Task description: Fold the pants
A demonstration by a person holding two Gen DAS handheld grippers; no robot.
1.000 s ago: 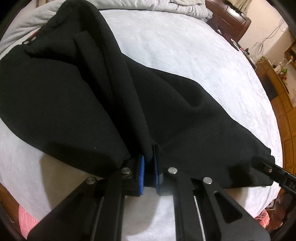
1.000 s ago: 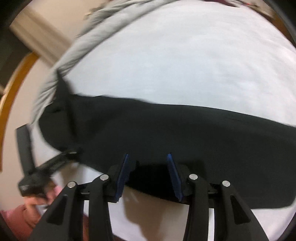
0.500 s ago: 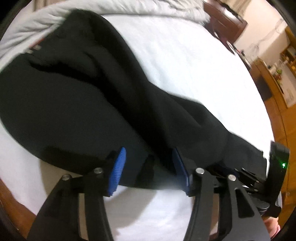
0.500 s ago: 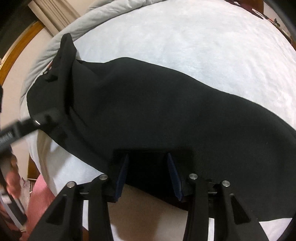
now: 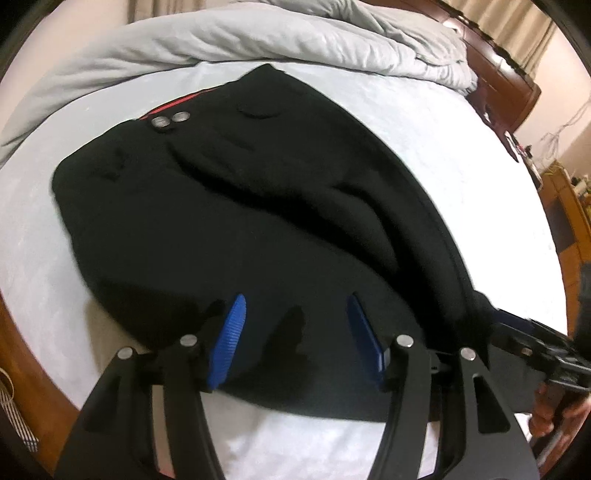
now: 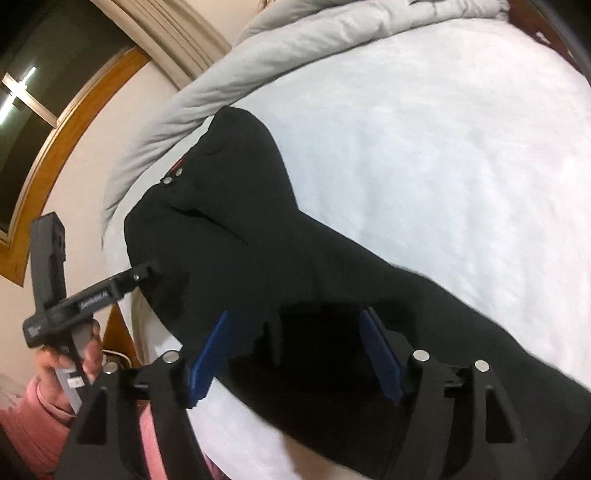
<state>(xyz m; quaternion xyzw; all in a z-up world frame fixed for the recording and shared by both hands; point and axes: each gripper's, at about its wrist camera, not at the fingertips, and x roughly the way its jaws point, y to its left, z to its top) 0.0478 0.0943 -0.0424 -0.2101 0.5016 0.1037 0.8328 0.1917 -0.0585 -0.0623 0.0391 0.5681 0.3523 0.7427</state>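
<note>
Black pants (image 5: 236, 206) lie spread on the white bed sheet (image 5: 461, 147), waistband with two metal buttons (image 5: 170, 120) at the far end. My left gripper (image 5: 295, 339) is open and empty, its blue pads above the near edge of the pants. In the right wrist view the pants (image 6: 295, 266) run diagonally, and my right gripper (image 6: 299, 354) is open and empty over their near edge. The left gripper (image 6: 136, 277) also shows at the left of that view, and the right gripper (image 5: 524, 332) at the right of the left wrist view.
A grey duvet (image 5: 258, 33) is bunched along the far side of the bed. A wooden bed frame (image 5: 26, 350) runs at the near left. A wooden headboard (image 5: 495, 62) and furniture stand at the right. A window with a wooden frame (image 6: 55, 122) is at the left.
My left gripper has opened and let go of the pants fabric, then drawn back. The pants now lie flatter. My right gripper stayed open and pulled back a little.
</note>
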